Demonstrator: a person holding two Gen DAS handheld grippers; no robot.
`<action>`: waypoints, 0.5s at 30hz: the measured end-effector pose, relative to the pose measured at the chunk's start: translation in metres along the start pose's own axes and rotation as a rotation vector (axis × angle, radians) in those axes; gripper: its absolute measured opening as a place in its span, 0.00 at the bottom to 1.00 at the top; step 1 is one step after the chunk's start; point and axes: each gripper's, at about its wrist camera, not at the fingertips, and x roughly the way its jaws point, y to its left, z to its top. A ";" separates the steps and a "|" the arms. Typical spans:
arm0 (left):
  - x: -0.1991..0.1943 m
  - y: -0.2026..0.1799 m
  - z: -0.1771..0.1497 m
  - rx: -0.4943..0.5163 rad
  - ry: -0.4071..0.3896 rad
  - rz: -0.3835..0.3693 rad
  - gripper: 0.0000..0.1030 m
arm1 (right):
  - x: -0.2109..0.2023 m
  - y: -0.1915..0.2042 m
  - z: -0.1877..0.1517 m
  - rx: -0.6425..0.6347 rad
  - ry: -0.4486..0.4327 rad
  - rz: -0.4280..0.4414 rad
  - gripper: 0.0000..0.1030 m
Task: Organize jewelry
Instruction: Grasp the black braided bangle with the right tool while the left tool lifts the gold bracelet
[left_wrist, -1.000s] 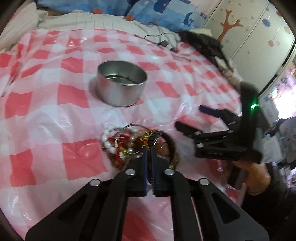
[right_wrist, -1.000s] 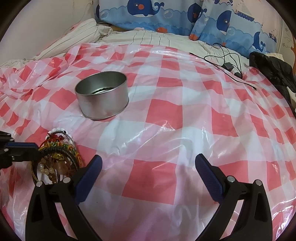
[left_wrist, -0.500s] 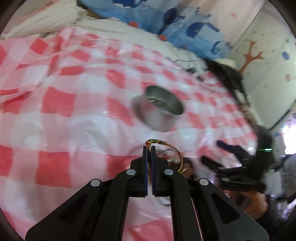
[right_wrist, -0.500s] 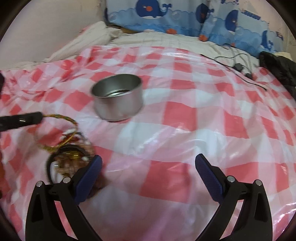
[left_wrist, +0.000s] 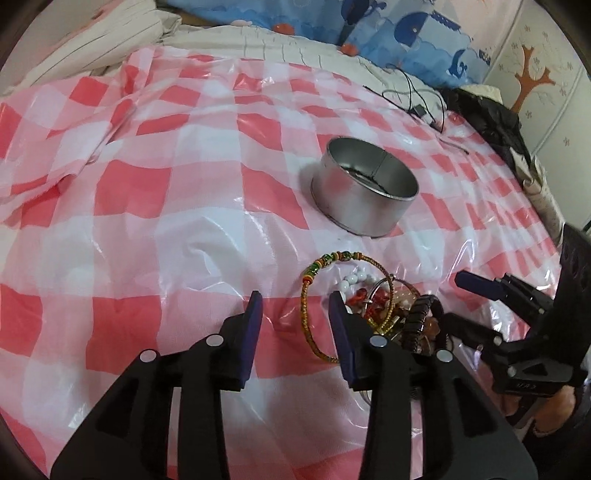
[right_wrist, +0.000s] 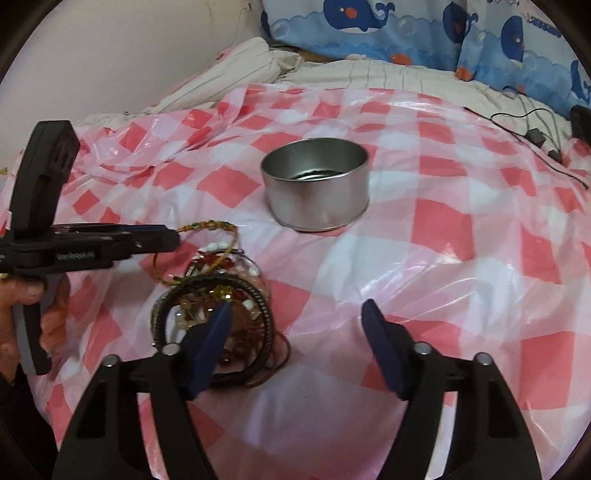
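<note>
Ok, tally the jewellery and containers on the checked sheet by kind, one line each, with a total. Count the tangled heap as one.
Round metal tin: 1
Gold bangle with coloured beads, leaning on the heap: 1
Heap of tangled bracelets, too knotted to count singly: 1
Total: 3

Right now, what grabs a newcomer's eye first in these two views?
The round metal tin standing alone mid-cloth on the red-and-white checked sheet. Then the tangled heap of bracelets nearer the cameras, with a gold beaded bangle lying loose at its edge between the left gripper's opening jaws.
</note>
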 end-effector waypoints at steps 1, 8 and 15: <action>0.002 -0.002 0.000 0.012 0.009 0.003 0.34 | 0.001 0.001 0.001 -0.004 0.003 0.017 0.48; 0.000 -0.010 -0.002 0.069 0.014 0.009 0.03 | -0.008 0.011 0.000 -0.052 -0.012 0.056 0.00; -0.010 -0.006 0.002 0.059 -0.026 0.002 0.03 | -0.028 -0.001 0.007 0.002 -0.085 0.109 0.01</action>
